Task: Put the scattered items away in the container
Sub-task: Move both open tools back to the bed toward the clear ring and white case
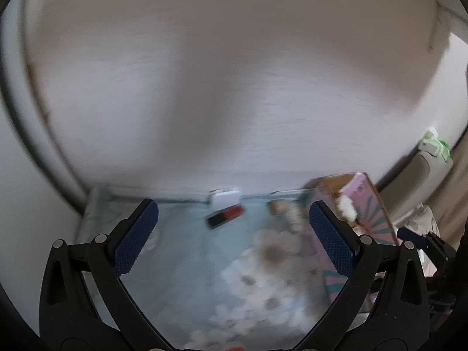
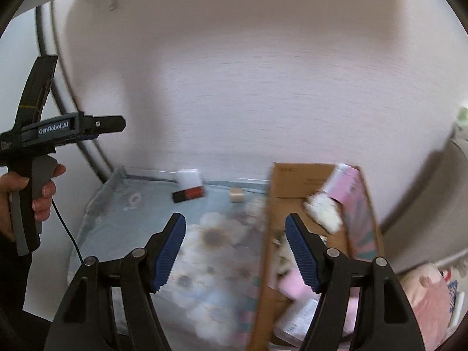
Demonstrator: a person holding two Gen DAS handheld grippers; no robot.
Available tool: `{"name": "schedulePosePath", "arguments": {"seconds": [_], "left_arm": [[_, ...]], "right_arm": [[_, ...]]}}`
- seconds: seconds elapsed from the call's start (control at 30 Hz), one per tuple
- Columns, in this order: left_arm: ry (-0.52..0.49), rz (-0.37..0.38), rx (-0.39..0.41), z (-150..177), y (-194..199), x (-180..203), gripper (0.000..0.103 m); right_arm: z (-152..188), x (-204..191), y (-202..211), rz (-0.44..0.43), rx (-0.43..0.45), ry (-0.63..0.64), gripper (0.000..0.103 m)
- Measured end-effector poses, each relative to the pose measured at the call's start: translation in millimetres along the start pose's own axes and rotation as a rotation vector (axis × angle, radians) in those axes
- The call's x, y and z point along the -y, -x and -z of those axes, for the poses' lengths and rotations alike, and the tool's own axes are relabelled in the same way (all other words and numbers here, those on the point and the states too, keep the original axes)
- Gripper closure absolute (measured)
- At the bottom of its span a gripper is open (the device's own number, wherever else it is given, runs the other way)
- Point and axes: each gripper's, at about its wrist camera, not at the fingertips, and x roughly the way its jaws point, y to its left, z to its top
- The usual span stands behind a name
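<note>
A cardboard box (image 2: 264, 263) stands at the right of a table with a pale blue flowered cloth (image 2: 146, 213). It holds pink packets (image 2: 348, 184) and a white fluffy item (image 2: 321, 212). Loose at the far edge lie a black and red item (image 2: 188, 194), a white case (image 2: 190, 177) and a small beige block (image 2: 236, 196). My right gripper (image 2: 235, 251) is open and empty, above the cloth at the box's left wall. My left gripper (image 1: 232, 237) is open and empty, held above the cloth; it shows from the side in the right wrist view (image 2: 117, 124). The box also shows in the left wrist view (image 1: 377, 222).
A pale wall (image 2: 248, 73) rises right behind the table. A dark cable (image 2: 96, 152) runs down the wall at the left. A beige padded surface (image 2: 438, 199) and pink bags (image 2: 430, 298) lie right of the box. Both views are blurred.
</note>
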Motion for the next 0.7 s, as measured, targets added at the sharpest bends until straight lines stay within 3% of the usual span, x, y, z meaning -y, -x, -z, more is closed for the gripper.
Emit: {"name": "schedulePosePath", "arguments": {"seconds": [0.2, 0.4, 0.7], "left_arm": [[0.035, -0.074, -0.034, 23.7, 0.8, -53.4, 0.000], [0.060, -0.070, -0.120, 45.9, -25.9, -89.8, 0.000], [-0.012, -0.076, -0.118, 96.6, -115.7, -123.2, 0.002]], "right_arm": [[-14.3, -37.2, -35.2, -0.091, -0.027, 0.034, 0.037], [-25.5, -69.3, -84.5, -0.132, -0.062, 0.044, 0.037], [-24.5, -92.4, -215.1, 0.029, -0.135, -0.008, 0.037]]}}
